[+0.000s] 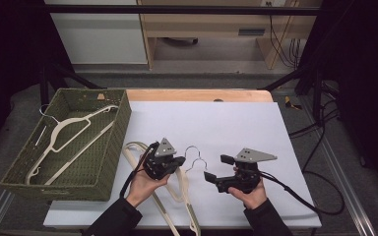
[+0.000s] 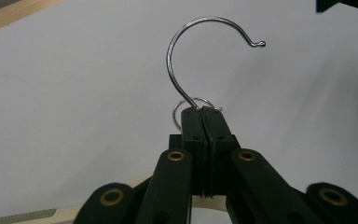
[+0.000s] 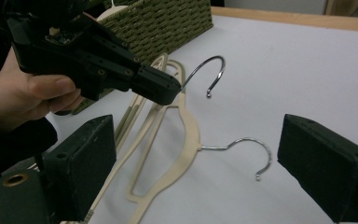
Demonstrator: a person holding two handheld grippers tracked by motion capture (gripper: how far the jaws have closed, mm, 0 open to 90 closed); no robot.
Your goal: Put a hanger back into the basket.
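Two cream hangers with wire hooks are at the near left of the white sheet (image 1: pixel 216 128). My left gripper (image 1: pixel 181 161) (image 2: pixel 204 112) is shut on the base of one hanger's hook (image 2: pixel 170 60), and that hook (image 3: pixel 214 65) stands up off the sheet. The second hanger (image 3: pixel 186 144) lies flat underneath, its hook (image 3: pixel 244 142) pointing right. My right gripper (image 1: pixel 218 168) (image 3: pixel 196 168) is open just right of the hooks, its pads (image 3: pixel 88 158) wide apart, with the flat hanger's hook on the sheet beyond them and nothing touching them.
A green woven basket (image 1: pixel 113 142) stands at the left edge of the sheet and holds another cream hanger (image 1: pixel 61 132). The wooden table edge (image 1: pixel 197 95) runs behind the sheet. A black cable (image 1: pixel 300 196) trails right from the right gripper.
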